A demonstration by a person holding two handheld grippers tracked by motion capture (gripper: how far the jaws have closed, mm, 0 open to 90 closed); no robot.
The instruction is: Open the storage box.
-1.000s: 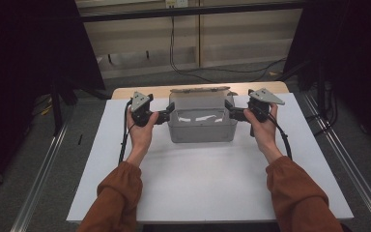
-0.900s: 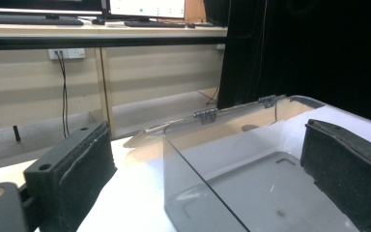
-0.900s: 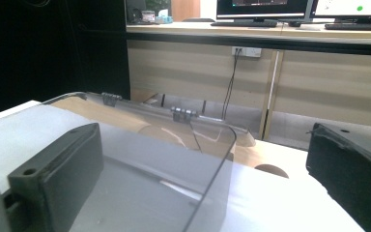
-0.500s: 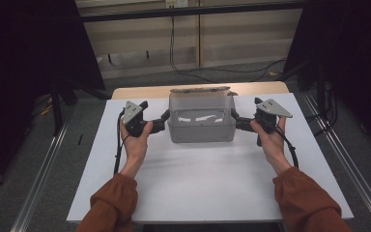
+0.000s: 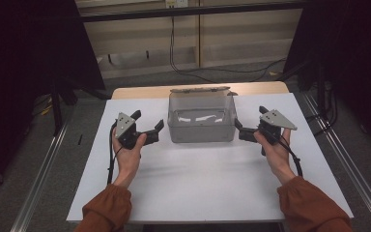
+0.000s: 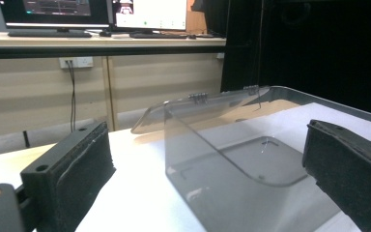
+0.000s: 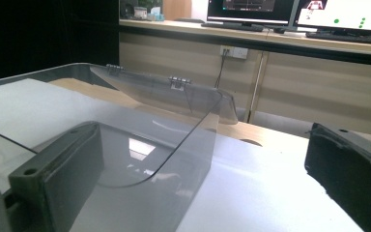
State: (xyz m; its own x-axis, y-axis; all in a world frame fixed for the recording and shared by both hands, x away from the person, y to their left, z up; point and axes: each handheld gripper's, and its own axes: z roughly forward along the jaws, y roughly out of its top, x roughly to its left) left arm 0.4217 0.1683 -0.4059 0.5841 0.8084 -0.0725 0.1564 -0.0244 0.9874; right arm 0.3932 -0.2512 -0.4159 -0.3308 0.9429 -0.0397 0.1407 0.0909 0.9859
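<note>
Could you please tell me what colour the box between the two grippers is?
The box is see-through smoky grey plastic, seen best in the left gripper view.

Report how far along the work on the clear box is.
Done: the clear box stands on the white board, its hinged lid tipped open behind. In hand: nothing; the left gripper and right gripper flank it, open. Left: closing the lid, probably.
</note>
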